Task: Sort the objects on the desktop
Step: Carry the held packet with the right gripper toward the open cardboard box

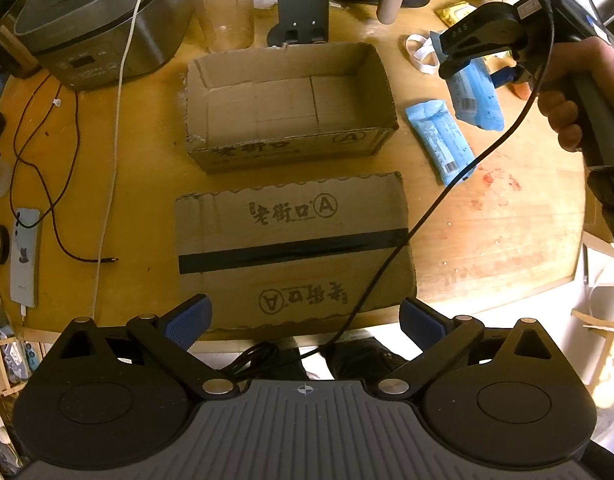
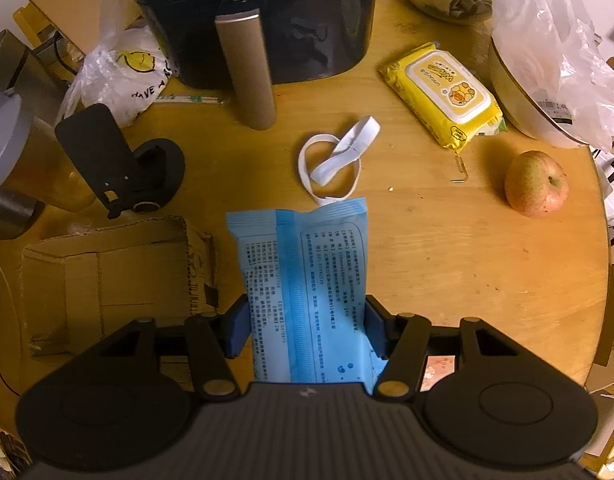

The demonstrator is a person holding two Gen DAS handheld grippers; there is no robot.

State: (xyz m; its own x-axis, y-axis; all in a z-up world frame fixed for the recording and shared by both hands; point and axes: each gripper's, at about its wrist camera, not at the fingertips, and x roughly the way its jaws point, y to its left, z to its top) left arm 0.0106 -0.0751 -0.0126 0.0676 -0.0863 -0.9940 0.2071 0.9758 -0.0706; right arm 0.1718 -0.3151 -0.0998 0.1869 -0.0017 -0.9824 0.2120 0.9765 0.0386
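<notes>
Right gripper: I have the right gripper (image 2: 306, 330) clamped on a blue packet (image 2: 307, 280); both blue pads press its long edges and the packet hangs clear of the table (image 2: 447, 260).
Held packet, seen from the left: in the left wrist view the same blue packet (image 1: 477, 100) dangles from the right gripper (image 1: 453, 66), to the right of the open box (image 1: 291, 104) and above the tabletop, not yet over the box mouth.
Left gripper: my left gripper (image 1: 305, 320) points down with its jaws spread wide and nothing between them, above the near edge of the taped box (image 1: 293, 252).
Second packet: another blue packet (image 1: 441, 146) lies flat on the table, just right of the open box, under the line I need to cross.
Step in hand: I judge this as the carry toward the open box, which looks empty inside.
How to do it well: I want to keep the packet high enough for its lower end to clear the box's right wall, then bring it over the middle of the floor before loosening the pads.
Watch: the black cable (image 1: 447, 200) trails from the right gripper across the taped box; I should keep it from snagging a cardboard edge.
Grip: the packet is soft and held only by its sides, so I would move smoothly, without swinging.
Left alone: the white elastic band (image 2: 333, 160), the yellow wipes pack (image 2: 443, 94) and the apple (image 2: 535, 184) sit well apart from my path.
</notes>
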